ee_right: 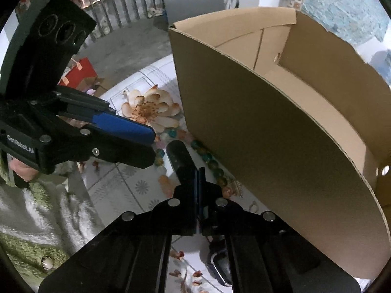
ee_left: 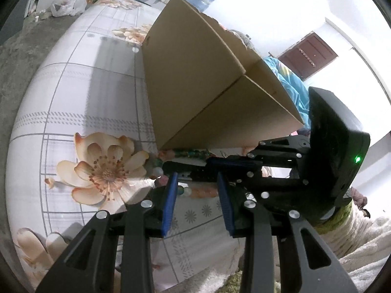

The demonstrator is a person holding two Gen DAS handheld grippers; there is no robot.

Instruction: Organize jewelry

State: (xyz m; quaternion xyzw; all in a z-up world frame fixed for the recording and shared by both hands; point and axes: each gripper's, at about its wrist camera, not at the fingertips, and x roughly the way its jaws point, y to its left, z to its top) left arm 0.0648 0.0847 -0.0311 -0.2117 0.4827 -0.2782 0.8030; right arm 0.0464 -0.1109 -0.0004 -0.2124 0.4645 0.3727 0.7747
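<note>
A loop of coloured bead jewelry (ee_left: 202, 192) (ee_right: 207, 157) lies on the flowered cloth at the foot of a tall cardboard box (ee_left: 195, 85) (ee_right: 268, 134). My left gripper (ee_left: 197, 175) (ee_right: 152, 146) is open, its blue pads set apart over the peach and clear beads at the near side of the loop. I see no pad pressing on them. My right gripper (ee_right: 199, 169) (ee_left: 210, 164) is shut, pads together, inside the loop next to the box wall. A black oblong piece (ee_right: 179, 155) juts past its tips; whether it is pinched is unclear.
The box is open on top and has bare cardboard inside. A small gold trinket (ee_right: 234, 185) lies by its base. A black and silver object (ee_right: 217, 263) sits on the cloth under my right gripper. A green and white fleece sleeve (ee_right: 29, 219) is at the left.
</note>
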